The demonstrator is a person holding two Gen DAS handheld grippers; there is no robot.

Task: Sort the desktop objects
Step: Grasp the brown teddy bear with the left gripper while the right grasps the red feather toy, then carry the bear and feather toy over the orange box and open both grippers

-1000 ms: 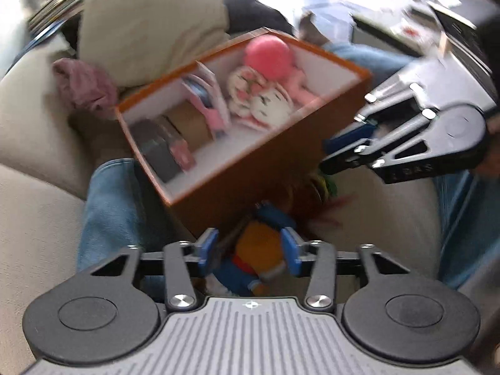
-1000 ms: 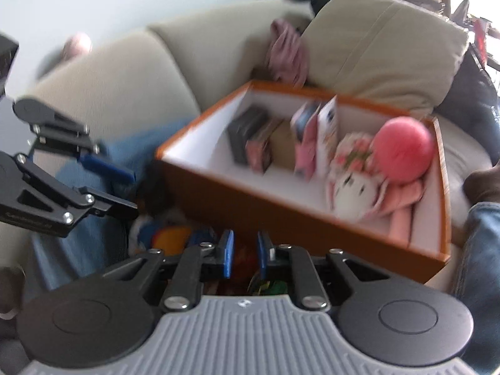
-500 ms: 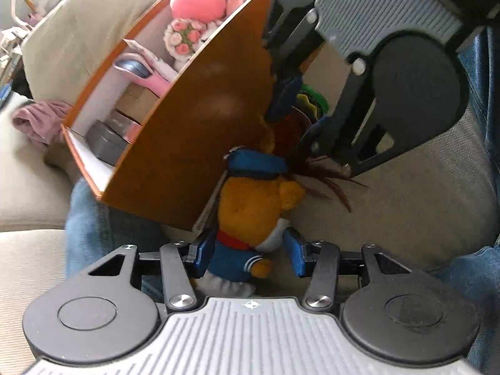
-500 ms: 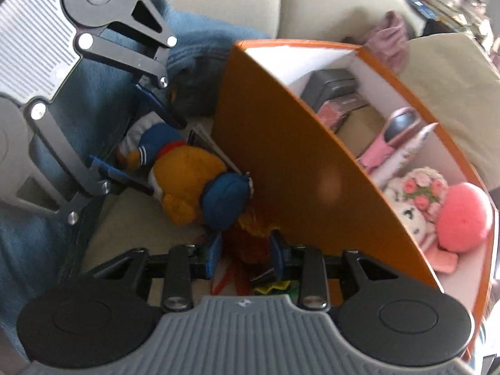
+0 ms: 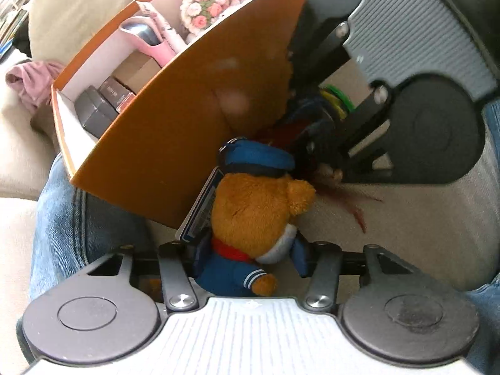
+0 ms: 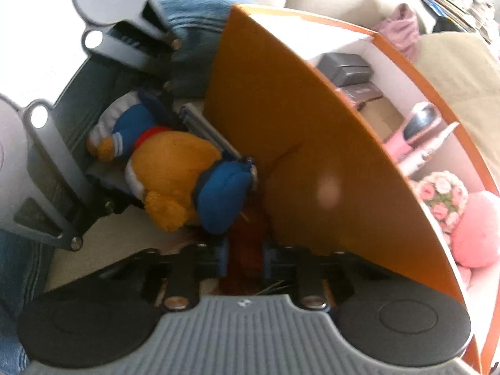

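Observation:
A brown plush bear in a blue sailor suit and cap lies on the beige cushion beside the orange box. My left gripper is closed around its body. The bear also shows in the right wrist view, with the left gripper's fingers on either side. My right gripper is shut on a dark red feathered toy, close against the box wall. In the left wrist view the right gripper sits over that toy, with green and yellow parts behind.
The orange box holds a pink ball, a flowered plush, a pink device, booklets and dark small boxes. Blue jeans legs flank the cushion. A beige pillow and pink cloth lie behind.
Both grippers dropped low beside the box. The left gripper closed in on the bear; the right gripper closed on the red feathered toy.

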